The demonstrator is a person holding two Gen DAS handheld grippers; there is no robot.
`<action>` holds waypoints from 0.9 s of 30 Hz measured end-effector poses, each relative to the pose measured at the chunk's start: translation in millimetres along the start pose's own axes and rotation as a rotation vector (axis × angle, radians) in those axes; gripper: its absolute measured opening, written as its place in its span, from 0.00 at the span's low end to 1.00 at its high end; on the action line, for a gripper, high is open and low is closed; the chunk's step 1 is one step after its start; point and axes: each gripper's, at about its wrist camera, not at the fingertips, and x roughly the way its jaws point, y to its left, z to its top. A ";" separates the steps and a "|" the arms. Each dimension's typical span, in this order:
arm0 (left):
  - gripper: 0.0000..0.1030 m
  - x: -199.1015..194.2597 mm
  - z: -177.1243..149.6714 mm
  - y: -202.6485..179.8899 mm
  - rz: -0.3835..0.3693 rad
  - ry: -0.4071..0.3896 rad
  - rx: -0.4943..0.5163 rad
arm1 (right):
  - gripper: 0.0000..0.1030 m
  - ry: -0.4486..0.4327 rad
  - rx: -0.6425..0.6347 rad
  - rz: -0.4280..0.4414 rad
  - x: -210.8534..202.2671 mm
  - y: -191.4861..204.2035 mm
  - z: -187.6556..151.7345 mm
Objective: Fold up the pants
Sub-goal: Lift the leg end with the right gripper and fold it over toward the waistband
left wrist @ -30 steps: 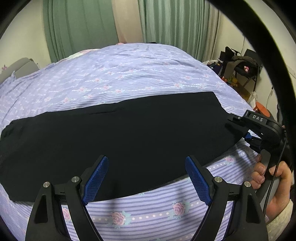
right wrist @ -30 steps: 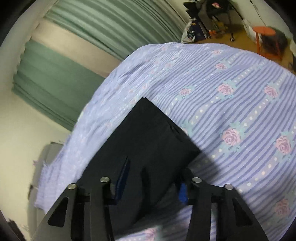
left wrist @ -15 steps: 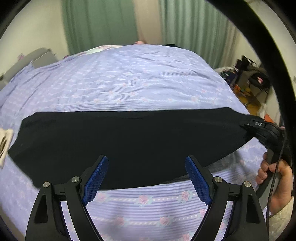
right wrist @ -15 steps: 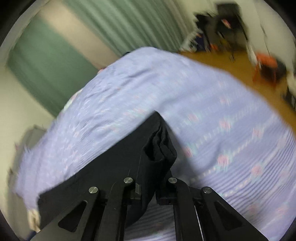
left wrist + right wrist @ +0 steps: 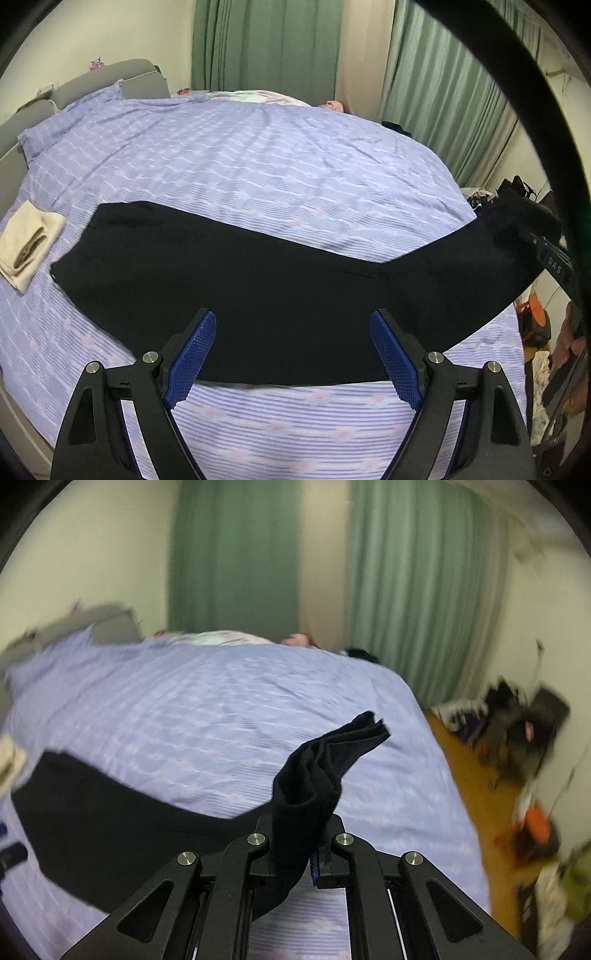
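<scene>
Black pants (image 5: 258, 288) lie stretched across the purple flowered bedspread (image 5: 240, 166), folded lengthwise into one long strip. My left gripper (image 5: 291, 354) hangs open above the strip's near edge with nothing between its blue pads (image 5: 190, 354). The right gripper (image 5: 554, 258) appears at the right edge of the left wrist view, lifting that end of the pants off the bed. In the right wrist view, my right gripper (image 5: 299, 853) is shut on a bunched end of the pants (image 5: 317, 771), which sticks up past the fingers while the rest trails down to the bed.
A folded cream cloth (image 5: 26, 243) lies on the bed by the pants' left end. A grey headboard (image 5: 110, 77) and green curtains (image 5: 266, 48) stand behind the bed. Clutter (image 5: 524, 731) covers the wooden floor on the right.
The right gripper closed on the pants' right end and lifted it off the bed, rolling upright. The left gripper rose and drew back, still open; the cream cloth came into view.
</scene>
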 end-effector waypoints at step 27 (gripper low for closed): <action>0.83 76.1 1.8 236.3 0.066 0.087 -0.002 | 0.51 0.395 -0.221 0.348 112.1 344.2 -98.8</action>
